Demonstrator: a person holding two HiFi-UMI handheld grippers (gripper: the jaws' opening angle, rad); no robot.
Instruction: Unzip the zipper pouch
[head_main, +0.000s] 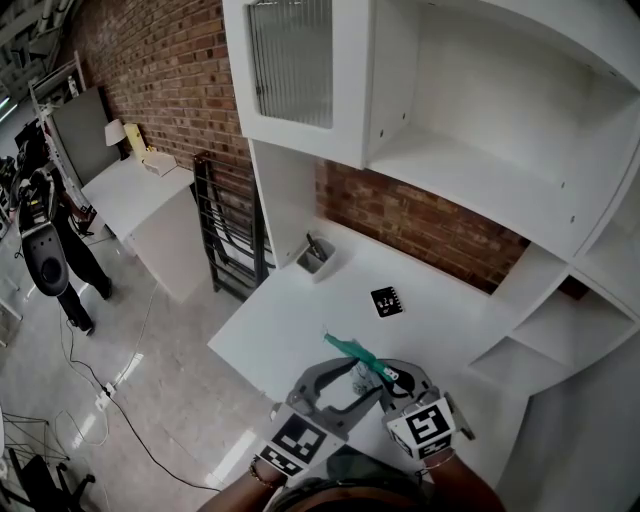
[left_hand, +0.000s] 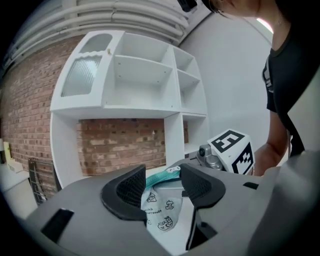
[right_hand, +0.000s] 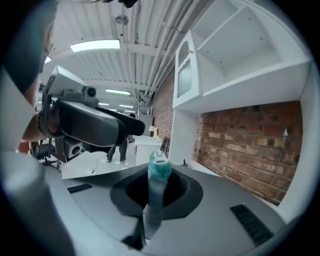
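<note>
Presently right hand-held gripper (right_hand: 159, 194) pinches the zipper pouch (right_hand: 160, 170), anchoring it aloft; left hand-held gripper (left_hand: 164, 186) stands spread around its teal zipper, likely regripping.

My left gripper (left_hand: 162, 187) and right gripper (right_hand: 156, 192) sit just beside each other over the near part of the white desk (head_main: 270, 335), so each blocks the other's inner side. Ahead, the desk top is mostly bare. A small grey holder (head_main: 316, 258) stands at the back left corner, and a black marker card (head_main: 386, 301) lies flat, apart from it. A brick wall (head_main: 430, 225) closes the back. A white cabinet (head_main: 300, 70) and an open shelf (head_main: 470, 160) hang overhead. Side shelves (head_main: 545, 345) wall off the right. Left of the desk is open floor (head_main: 150, 350).
</note>
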